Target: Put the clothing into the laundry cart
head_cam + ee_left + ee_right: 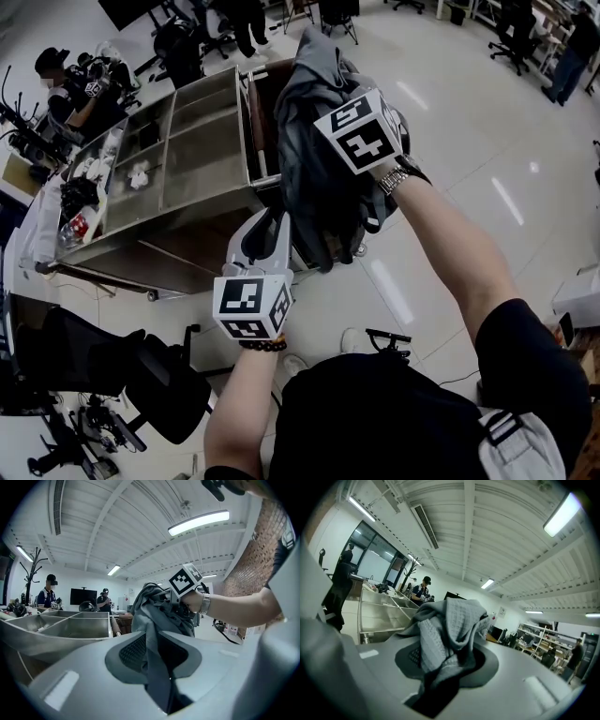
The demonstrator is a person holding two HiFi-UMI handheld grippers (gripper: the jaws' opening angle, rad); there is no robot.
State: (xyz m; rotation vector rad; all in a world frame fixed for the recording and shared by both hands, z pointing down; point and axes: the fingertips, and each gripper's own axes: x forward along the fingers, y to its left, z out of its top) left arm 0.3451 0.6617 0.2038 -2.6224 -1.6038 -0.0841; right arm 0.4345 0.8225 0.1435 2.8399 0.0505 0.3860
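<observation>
The left gripper (157, 656) is pinching a hanging fold of a crumpled dark grey fabric garment (319, 178). The right gripper (447, 660) is clamping its bunched top. The garment is hanging in the air just beside the stainless steel compartmented laundry cart (246, 141), possibly over the cart's darker end section.

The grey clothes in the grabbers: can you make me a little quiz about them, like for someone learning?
1. True or false: the grey fabric garment already lies inside the steel laundry cart.
2. How many grippers are shut on the garment? A none, B one, C both.
3. Which holds the garment higher up, the left gripper or the right gripper?
Key: 1 false; 2 C; 3 right gripper.
</observation>
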